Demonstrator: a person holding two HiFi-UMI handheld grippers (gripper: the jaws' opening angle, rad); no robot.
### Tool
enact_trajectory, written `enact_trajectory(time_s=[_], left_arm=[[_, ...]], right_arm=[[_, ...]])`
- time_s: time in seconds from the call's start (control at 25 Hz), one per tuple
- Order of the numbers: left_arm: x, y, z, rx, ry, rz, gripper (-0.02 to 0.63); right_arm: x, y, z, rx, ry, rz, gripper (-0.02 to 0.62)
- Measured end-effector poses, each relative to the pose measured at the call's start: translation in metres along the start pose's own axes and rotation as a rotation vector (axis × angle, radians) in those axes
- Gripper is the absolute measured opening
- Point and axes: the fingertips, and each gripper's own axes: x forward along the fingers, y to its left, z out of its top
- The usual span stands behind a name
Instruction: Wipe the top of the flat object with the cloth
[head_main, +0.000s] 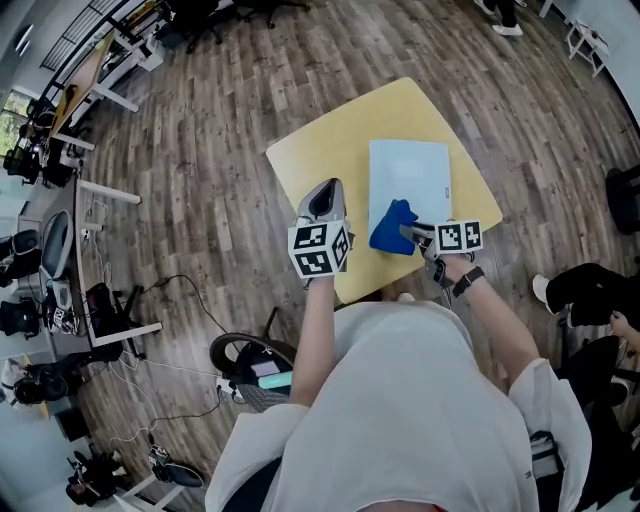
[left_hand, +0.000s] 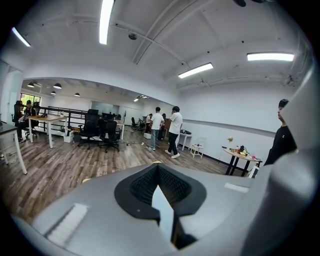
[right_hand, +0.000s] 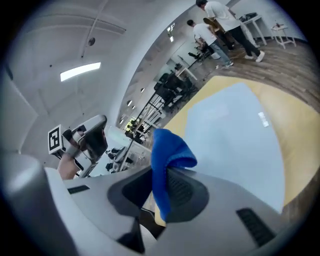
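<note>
1. Head view: A person in a white top (head_main: 400, 400) stands at a small yellow table (head_main: 330, 150) on a wood floor (head_main: 220, 110). A pale blue flat object (head_main: 410, 170) lies on the table's far right part. The right gripper (head_main: 412, 235) holds a bunched blue cloth (head_main: 392, 227) over the flat object's near left corner; whether the cloth touches the surface cannot be told. The left gripper (head_main: 325, 198) hangs above the table's near edge, just left of the cloth and clear of the flat object.

2. Left gripper view: The left gripper (left_hand: 158, 172) points out across an open office, its black-padded jaws drawn together with nothing between them. Several people (left_hand: 174, 130) stand in the distance, office chairs (left_hand: 92, 125) sit at desks to the left, and strip lights (left_hand: 105, 20) run along the ceiling.

3. Right gripper view: The right gripper (right_hand: 162, 185) is clamped on the cloth (right_hand: 167, 155), a blue fold rising out from between its jaws. Beyond the cloth the flat object (right_hand: 235, 145) lies bare on the table (right_hand: 295, 130). The left gripper (right_hand: 94, 134) shows at the left, well apart from the cloth.
</note>
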Motion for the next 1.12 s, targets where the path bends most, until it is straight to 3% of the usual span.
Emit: enact_trajectory(time_s=[0.16, 0.4, 0.64, 1.12], left_arm=[[-0.011, 0.011, -0.001, -0.015, -0.006, 0.046, 0.005], [-0.029, 0.024, -0.005, -0.02, -0.009, 0.088, 0.005], [-0.026, 0.013, -0.014, -0.017, 0.01, 0.072, 0.005], [0.0, -0.051, -0.028, 0.031, 0.054, -0.056, 0.005]], right_arm=[[0.053, 0.023, -0.02, -0.029, 0.094, 0.057, 0.074], [0.088, -0.012, -0.037, -0.014, 0.154, -0.026, 0.072], [0.04, -0.044, -0.042, -0.027, 0.13, -0.073, 0.072], [-0.096, -0.142, -0.061, 0.115, -0.038, -0.283, 0.072]])
